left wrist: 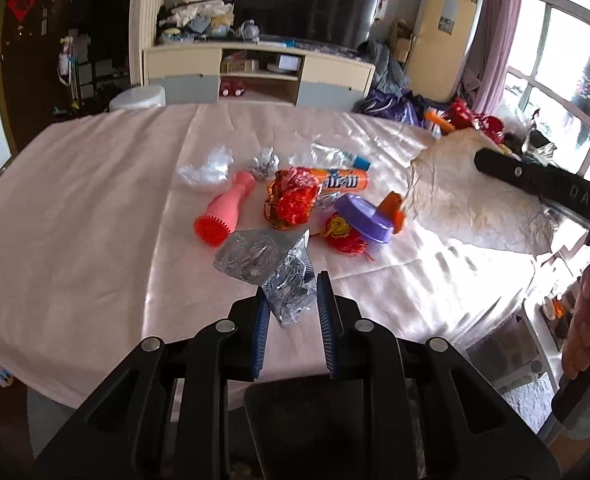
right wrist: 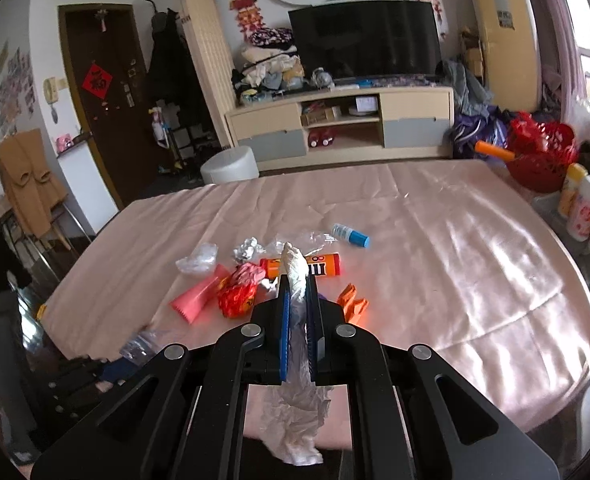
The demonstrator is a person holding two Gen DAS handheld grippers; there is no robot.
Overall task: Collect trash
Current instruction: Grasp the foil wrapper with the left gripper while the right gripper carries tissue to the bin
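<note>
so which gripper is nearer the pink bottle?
Left. The left gripper, shut on a silver foil wrapper, sits just in front of the pink bottle. The right gripper, shut on crumpled white paper, is off to the bottle's right, beyond the pile.

Both grippers are matte black plastic linkages with round silver pivot pins and ribbed blue pads lining the fingers: left gripper (left wrist: 293, 300), right gripper (right wrist: 297, 300). Seen from the left wrist, the right gripper's black body bears faint embossed letters and one small screw
</note>
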